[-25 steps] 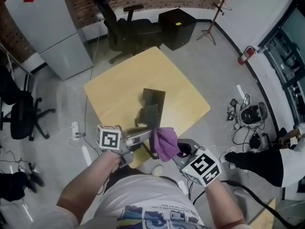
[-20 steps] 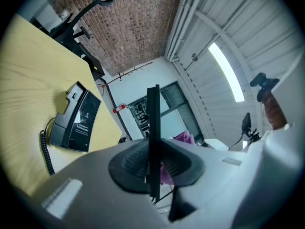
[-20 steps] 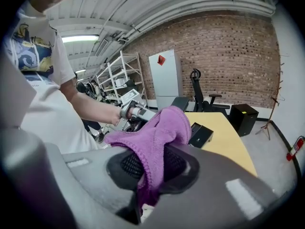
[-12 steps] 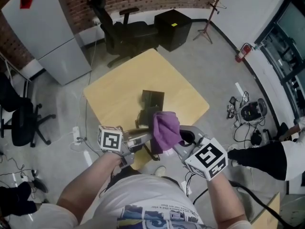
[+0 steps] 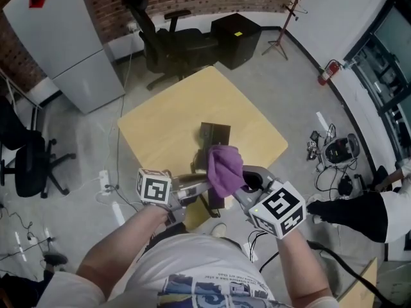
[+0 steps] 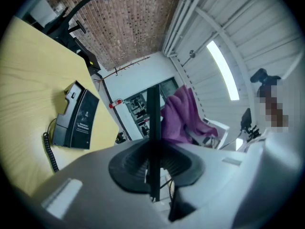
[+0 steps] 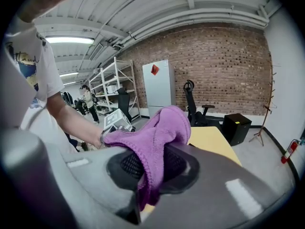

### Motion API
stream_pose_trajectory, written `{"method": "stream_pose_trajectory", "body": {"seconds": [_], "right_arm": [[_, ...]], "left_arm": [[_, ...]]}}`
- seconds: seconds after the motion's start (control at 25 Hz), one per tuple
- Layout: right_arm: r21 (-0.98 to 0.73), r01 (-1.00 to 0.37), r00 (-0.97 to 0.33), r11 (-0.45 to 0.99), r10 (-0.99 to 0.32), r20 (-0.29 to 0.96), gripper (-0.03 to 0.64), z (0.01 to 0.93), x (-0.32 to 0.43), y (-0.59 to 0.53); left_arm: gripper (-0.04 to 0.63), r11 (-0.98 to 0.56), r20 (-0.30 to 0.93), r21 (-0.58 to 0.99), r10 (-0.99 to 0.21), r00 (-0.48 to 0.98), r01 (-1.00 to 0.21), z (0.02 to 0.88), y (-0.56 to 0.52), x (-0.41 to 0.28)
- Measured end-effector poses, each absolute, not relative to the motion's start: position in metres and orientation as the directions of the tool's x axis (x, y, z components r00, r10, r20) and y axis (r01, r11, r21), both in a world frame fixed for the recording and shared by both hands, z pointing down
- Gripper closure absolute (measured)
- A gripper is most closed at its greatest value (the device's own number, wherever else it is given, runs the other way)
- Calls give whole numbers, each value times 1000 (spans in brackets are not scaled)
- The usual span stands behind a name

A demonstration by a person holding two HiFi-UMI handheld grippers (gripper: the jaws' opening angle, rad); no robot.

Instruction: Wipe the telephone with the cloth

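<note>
Head view has both grippers close in front of me, over the near edge of the yellow table (image 5: pixel 166 117). The telephone (image 5: pixel 216 133) sits on the table further out, near its middle, well apart from either gripper. In the left gripper view the same telephone lies to the left on the tabletop, dark, with its coiled cord (image 6: pixel 49 149) trailing off its near end. My left gripper (image 6: pixel 153 165) has its jaws closed on a thin dark bar that stands upright between the pads. I see it edge-on and take it for the handset (image 6: pixel 153 123), though I can't be certain from this angle. My right gripper (image 7: pixel 151 167) is clamped on the purple cloth (image 7: pixel 159 130). The cloth is pinched low between the pads and bunches up above them in a rounded fold. From above, the cloth hangs between the two grippers and covers part of the dark bar. I cannot tell whether it touches the bar. Beyond the table stand a black office chair (image 5: pixel 172 43), a black cabinet (image 5: pixel 236 37) and a grey locker (image 5: pixel 61 40) against the brick wall.
</note>
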State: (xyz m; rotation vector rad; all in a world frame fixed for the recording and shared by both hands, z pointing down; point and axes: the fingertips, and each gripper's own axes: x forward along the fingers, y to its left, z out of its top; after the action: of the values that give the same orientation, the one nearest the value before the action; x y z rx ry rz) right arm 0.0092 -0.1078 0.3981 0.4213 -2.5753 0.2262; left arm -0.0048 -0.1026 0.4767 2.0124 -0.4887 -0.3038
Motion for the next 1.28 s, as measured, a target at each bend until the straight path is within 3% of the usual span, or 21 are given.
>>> {"method": "stream_pose_trajectory", "body": {"seconds": [0.56, 0.96, 1.28], "right_arm": [[-166, -384, -766, 908, -213, 607, 574, 440, 13, -52], [-76, -436, -786, 897, -338, 517, 574, 382, -20, -105], [-110, -470, -778, 876, -352, 521, 574, 384, -41, -129]], "left_arm": [[518, -412, -19, 892, -449, 893, -188, 475, -117, -38], [518, -428, -23, 891, -378, 925, -153, 482, -112, -32], [518, -445, -21, 885, -336, 942, -139, 484, -108, -31]]}}
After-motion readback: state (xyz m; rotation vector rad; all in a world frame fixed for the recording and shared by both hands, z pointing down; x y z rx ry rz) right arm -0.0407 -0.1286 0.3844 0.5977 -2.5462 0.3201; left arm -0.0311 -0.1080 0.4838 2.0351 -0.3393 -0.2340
